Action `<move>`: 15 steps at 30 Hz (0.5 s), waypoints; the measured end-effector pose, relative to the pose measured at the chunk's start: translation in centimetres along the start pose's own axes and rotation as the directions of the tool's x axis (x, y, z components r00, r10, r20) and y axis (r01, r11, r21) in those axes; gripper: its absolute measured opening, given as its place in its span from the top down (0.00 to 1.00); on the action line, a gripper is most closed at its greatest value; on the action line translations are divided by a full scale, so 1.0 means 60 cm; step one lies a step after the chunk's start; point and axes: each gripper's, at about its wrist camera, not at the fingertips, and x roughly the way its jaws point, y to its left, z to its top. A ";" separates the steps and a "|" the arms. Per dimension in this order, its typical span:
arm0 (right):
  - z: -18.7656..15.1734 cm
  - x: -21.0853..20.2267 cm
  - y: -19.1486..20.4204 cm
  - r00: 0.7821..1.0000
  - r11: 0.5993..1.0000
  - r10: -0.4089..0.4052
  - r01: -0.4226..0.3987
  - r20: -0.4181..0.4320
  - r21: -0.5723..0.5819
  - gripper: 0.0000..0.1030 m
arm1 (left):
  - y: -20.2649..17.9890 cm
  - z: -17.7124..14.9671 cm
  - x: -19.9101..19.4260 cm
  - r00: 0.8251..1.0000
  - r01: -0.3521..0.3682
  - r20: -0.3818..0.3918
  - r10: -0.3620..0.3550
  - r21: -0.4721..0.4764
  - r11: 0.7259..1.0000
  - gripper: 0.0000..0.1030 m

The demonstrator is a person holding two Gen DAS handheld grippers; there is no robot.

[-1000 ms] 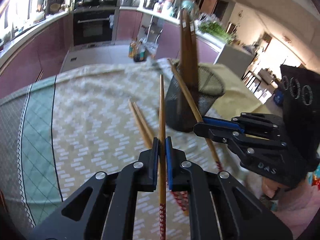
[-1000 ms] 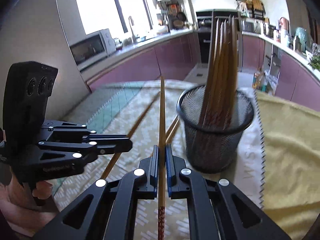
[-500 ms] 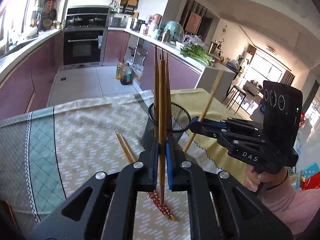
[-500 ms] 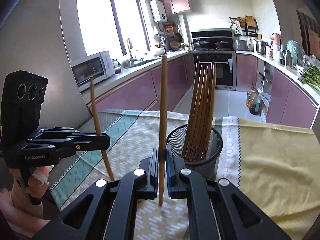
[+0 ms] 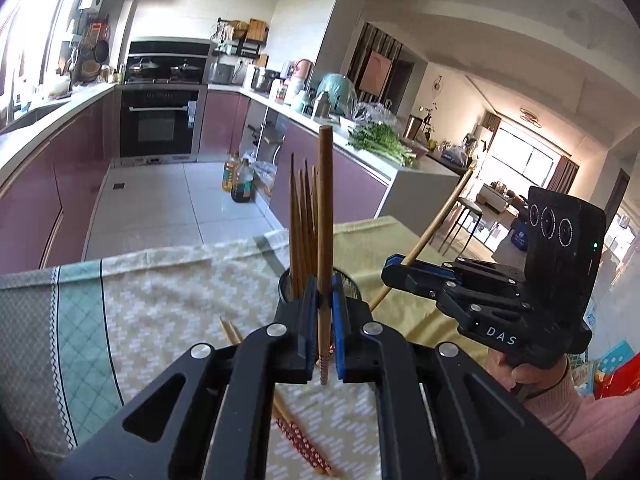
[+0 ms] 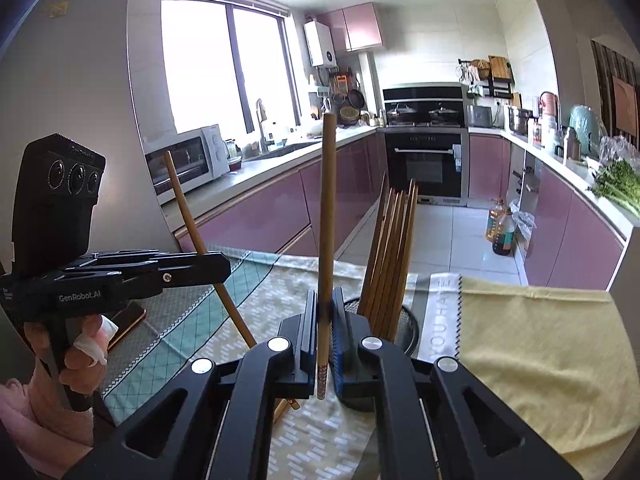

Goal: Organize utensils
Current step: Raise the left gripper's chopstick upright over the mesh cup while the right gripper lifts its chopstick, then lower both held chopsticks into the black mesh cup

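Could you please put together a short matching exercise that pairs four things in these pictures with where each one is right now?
Things:
1. chopstick in the left gripper
2. chopstick in the right gripper
3. bundle of chopsticks
4. pair of chopsticks on the cloth

Places or states:
A. standing in the mesh holder
B. lying flat on the patterned tablecloth
C. clamped upright, seen from the right as the slanted stick on the left
D. clamped upright, seen from the left as the slanted stick on the right

Pairs: 1-C, 2-D, 3-A, 4-B
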 end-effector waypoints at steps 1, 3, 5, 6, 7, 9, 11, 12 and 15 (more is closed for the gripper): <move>0.006 -0.005 -0.001 1.000 1.000 -0.004 0.004 0.010 -0.006 0.94 | -0.001 0.004 -0.001 1.000 0.000 0.006 0.000 0.003 1.000 0.93; 0.016 -0.010 -0.004 1.000 1.000 -0.007 0.007 0.022 -0.011 0.94 | -0.007 0.015 -0.004 1.000 0.001 0.019 -0.002 0.012 1.000 0.93; 0.024 -0.019 -0.005 0.999 1.000 -0.008 0.009 0.036 -0.015 0.94 | -0.014 0.025 -0.009 0.999 0.005 0.032 -0.005 0.022 1.000 0.93; 0.028 -0.022 -0.006 0.999 1.000 -0.011 0.011 0.044 -0.017 0.94 | -0.016 0.030 -0.011 0.999 0.006 0.037 -0.007 0.026 1.000 0.93; 0.030 -0.026 -0.006 0.999 1.000 -0.013 0.013 0.049 -0.018 0.94 | -0.019 0.034 -0.012 0.999 0.005 0.043 -0.006 0.032 0.999 0.93; 0.035 -0.031 -0.007 0.998 1.000 -0.018 0.019 0.060 -0.021 0.94 | -0.025 0.041 -0.014 0.999 0.006 0.052 -0.008 0.042 0.999 0.93; 0.040 -0.035 -0.008 0.997 0.999 -0.024 0.026 0.072 -0.028 0.94 | -0.031 0.049 -0.017 0.998 0.004 0.062 -0.007 0.051 0.999 0.93; 0.043 -0.037 -0.009 0.997 0.999 -0.028 0.030 0.076 -0.032 0.94 | -0.035 0.052 -0.019 0.998 0.002 0.069 -0.006 0.057 0.998 0.93; 0.053 -0.039 -0.011 0.995 0.998 -0.038 0.042 0.088 -0.042 0.94 | -0.045 0.065 -0.022 0.996 0.005 0.086 -0.011 0.068 0.998 0.93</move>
